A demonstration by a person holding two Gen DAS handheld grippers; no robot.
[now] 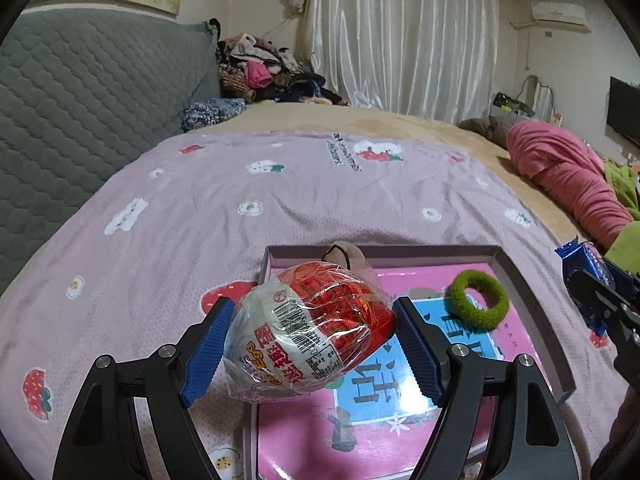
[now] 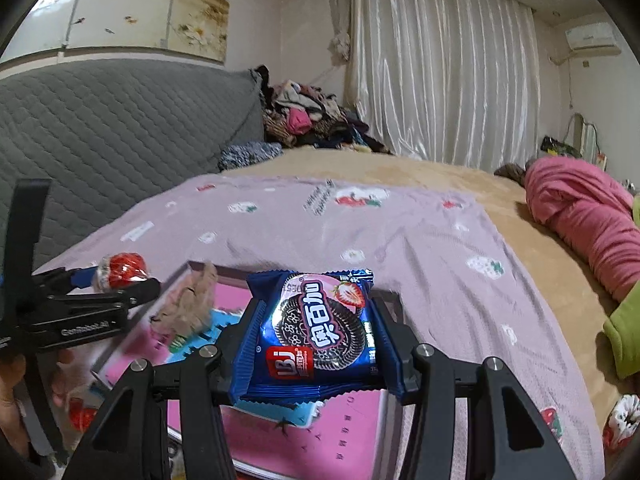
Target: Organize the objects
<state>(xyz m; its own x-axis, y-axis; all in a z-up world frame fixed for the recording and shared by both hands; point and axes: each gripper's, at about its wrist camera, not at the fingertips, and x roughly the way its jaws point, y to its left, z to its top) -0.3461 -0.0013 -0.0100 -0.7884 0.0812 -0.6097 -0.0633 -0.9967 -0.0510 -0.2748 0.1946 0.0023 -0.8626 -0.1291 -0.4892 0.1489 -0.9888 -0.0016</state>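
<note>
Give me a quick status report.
Left gripper shut on wrapped egg. Right gripper shut on cookie packet. Both over box; green hair tie inside.

Bedspread: my pink strawberry-print cover [image 1: 280, 216] lay over the bed.
Headboard: grey quilted padding [image 1: 80, 92] stood on my left.
Clothes: a heap [image 1: 264, 72] sat in the far corner.
Curtains: pale, shiny drapes [image 1: 404, 36] hung shut.
Blanket: a pink roll [image 1: 568, 176] lay at my right.
Air conditioner: it was mounted high on the wall [image 1: 560, 14].
</note>
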